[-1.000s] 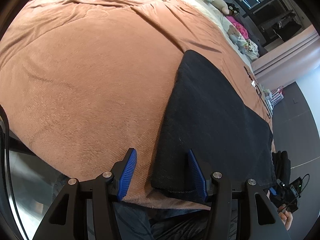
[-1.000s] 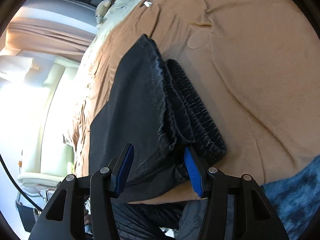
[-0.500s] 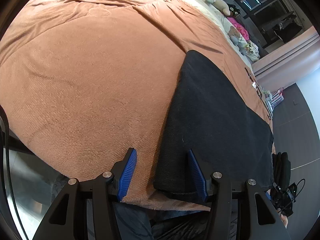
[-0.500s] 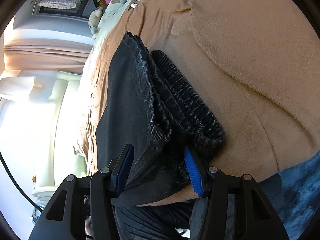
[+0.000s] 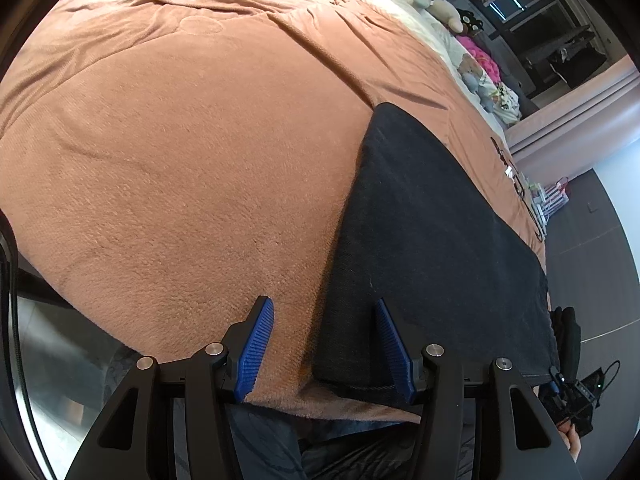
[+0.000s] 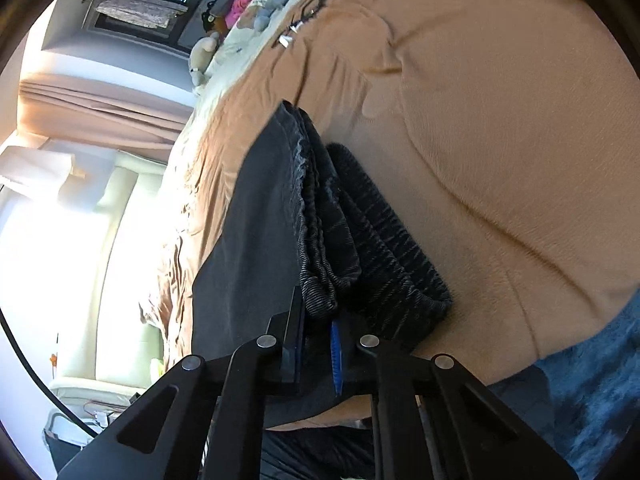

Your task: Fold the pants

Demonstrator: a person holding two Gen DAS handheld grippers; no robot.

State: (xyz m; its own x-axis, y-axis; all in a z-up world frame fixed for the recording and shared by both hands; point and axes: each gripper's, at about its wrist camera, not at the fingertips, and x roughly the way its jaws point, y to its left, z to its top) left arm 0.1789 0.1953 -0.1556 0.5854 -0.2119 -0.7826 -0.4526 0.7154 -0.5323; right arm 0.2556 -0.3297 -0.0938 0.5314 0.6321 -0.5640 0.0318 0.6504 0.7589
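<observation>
I have the black pants (image 5: 432,240) lying flat on the bed, spread over the brown blanket (image 5: 180,160) near its front edge, already doubled over lengthwise so the layers stack along one side. Through the left wrist camera my left tongs (image 5: 324,348) stand released, the blue pads (image 5: 256,348) well apart; the near corner of the pants sits between them, close to the inner pad, but neither pad presses on the cloth and the outer pad hangs over bare blanket. Through the right wrist camera my right tongs (image 6: 316,340) are clenched on the pants (image 6: 256,216), the jaws drawn nearly together with the gathered, ribbed waistband edge (image 6: 320,280) pinched between them at the near end of the garment. A second ribbed fold (image 6: 392,248) lies just beside the grip, resting on the blanket (image 6: 500,120). At the far end of the bed I can see stuffed toys (image 5: 440,4) and a pink item (image 5: 480,56) on a pale sheet. A blue fuzzy cloth (image 6: 592,380) shows at the lower right of the right view, at the edge of the blanket.
</observation>
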